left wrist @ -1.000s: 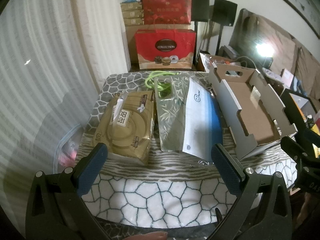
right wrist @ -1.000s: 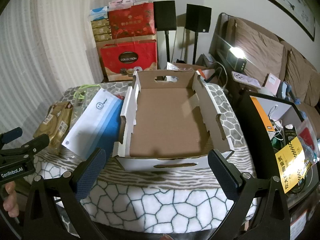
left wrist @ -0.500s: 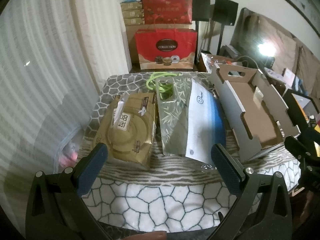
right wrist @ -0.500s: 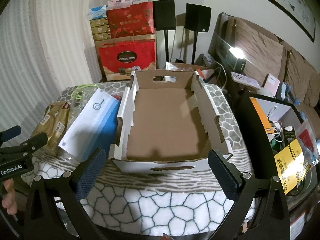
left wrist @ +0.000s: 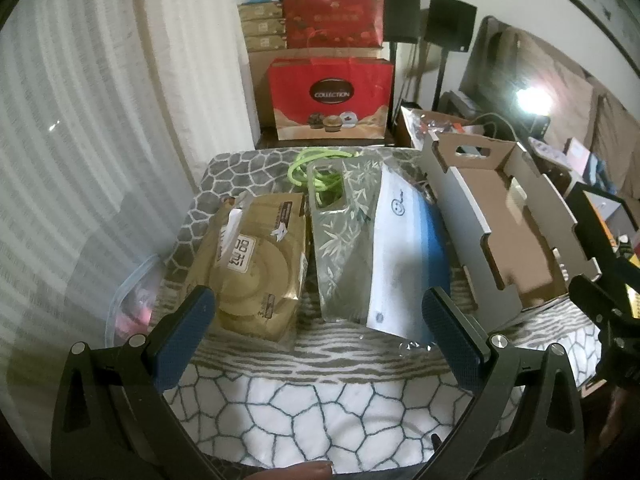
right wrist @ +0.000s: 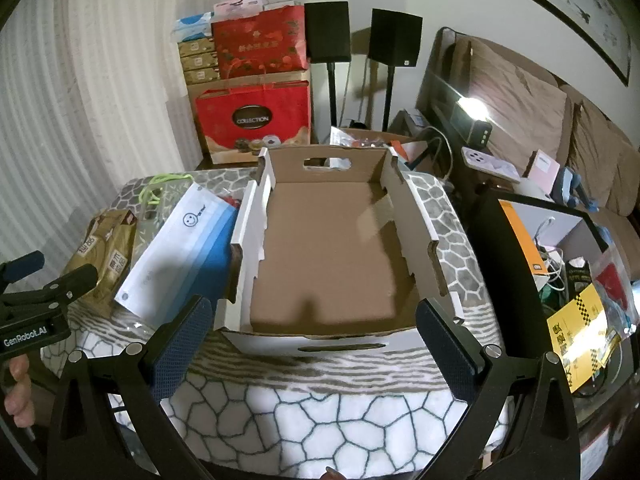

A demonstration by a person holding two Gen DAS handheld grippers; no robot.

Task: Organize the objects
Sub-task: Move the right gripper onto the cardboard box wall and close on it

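A gold tissue pack [left wrist: 256, 268] lies at the left of the patterned table [left wrist: 320, 412]. Beside it rest a silver bamboo-print bag [left wrist: 340, 248] and a white-and-blue mask pack [left wrist: 404, 256], with a green cord [left wrist: 316, 164] behind them. An empty cardboard tray box [right wrist: 332, 256] stands to the right. My left gripper [left wrist: 320, 328] hovers open just short of the tissue pack and bags, holding nothing. In front of the box's near wall my right gripper [right wrist: 312, 332] is open and empty. The left gripper [right wrist: 44, 284] also shows at the left edge of the right wrist view.
Red gift bags [left wrist: 332, 96] and stacked boxes stand behind the table by a white curtain [left wrist: 100, 120]. Two black speakers [right wrist: 360, 32] stand on poles. A sofa [right wrist: 540, 120] and a cluttered black shelf [right wrist: 560, 264] lie to the right. A clear plastic bag [left wrist: 132, 300] hangs off the table's left edge.
Both grippers have drifted slightly forward toward the table; the objects look a little closer. Nothing on the table has moved and both grippers stay open.
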